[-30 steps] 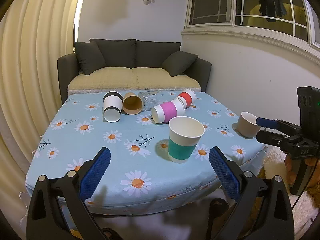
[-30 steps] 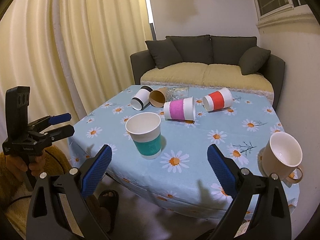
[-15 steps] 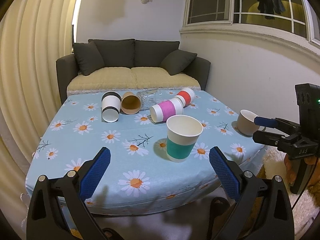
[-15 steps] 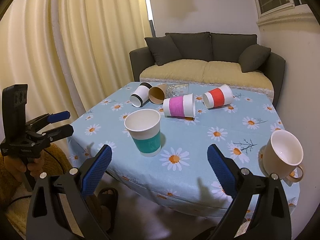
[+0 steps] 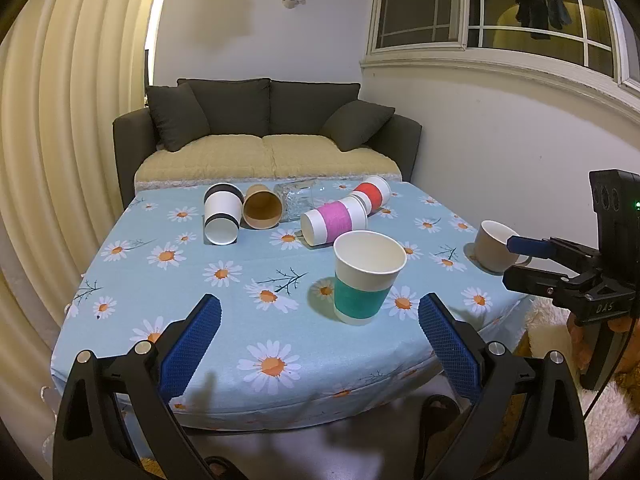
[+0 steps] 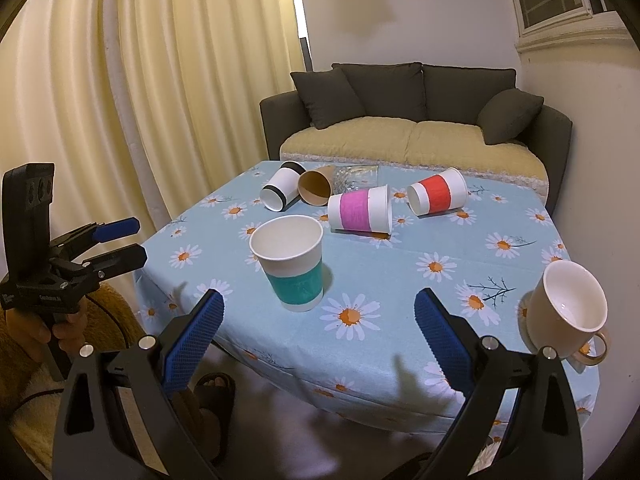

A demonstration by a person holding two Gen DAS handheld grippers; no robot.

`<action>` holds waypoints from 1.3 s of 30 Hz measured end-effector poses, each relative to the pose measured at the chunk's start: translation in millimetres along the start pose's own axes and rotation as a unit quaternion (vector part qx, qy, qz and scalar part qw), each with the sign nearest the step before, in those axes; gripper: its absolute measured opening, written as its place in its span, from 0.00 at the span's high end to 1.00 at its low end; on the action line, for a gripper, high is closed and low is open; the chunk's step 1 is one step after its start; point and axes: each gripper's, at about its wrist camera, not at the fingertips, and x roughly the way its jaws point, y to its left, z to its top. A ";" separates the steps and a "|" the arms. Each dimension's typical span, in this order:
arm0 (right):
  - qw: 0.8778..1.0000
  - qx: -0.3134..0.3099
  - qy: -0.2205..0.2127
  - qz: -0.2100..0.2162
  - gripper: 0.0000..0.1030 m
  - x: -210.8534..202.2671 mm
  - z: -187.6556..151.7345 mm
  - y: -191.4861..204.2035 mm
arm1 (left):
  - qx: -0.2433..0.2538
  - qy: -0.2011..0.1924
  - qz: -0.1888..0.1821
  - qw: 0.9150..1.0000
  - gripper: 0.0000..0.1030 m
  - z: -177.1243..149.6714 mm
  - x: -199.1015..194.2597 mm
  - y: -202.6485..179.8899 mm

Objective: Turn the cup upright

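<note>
Teal-banded cup: upright on the table, mouth up, untouched. 
Behind it, lying on their sides: pink-banded cup, red-banded cup, brown cup, black-banded cup. 
Beige mug: right of the teal-banded cup, at the table edge. 
Left gripper: fingers wide, empty, short of the teal-banded cup. 
Right gripper: fingers wide, empty.

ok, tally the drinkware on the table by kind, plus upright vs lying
Paper cups: 5 (teal-band upright; black-band, brown, pink-band, red-band lying)
Ceramic mugs: 1 (beige mug, looks upright)
Clear glass items: 1 (glass lying behind the cups; exact kind unclear)
Total: 7; 2 upright, 5 lying
</note>
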 end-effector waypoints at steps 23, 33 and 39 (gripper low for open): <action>1.000 -0.001 0.001 -0.001 0.08 0.1 0.4 0.0 | 0.001 0.002 0.002 1.000 0.06 0.2 1.4 0.3; 1.000 -0.002 0.004 -0.001 0.08 0.8 -0.2 -0.2 | 0.002 0.003 0.000 1.000 0.06 0.1 1.8 1.2; 1.000 -0.002 0.004 -0.001 0.08 1.0 -0.1 -0.1 | 0.004 0.003 0.001 1.000 0.06 -0.6 1.7 0.3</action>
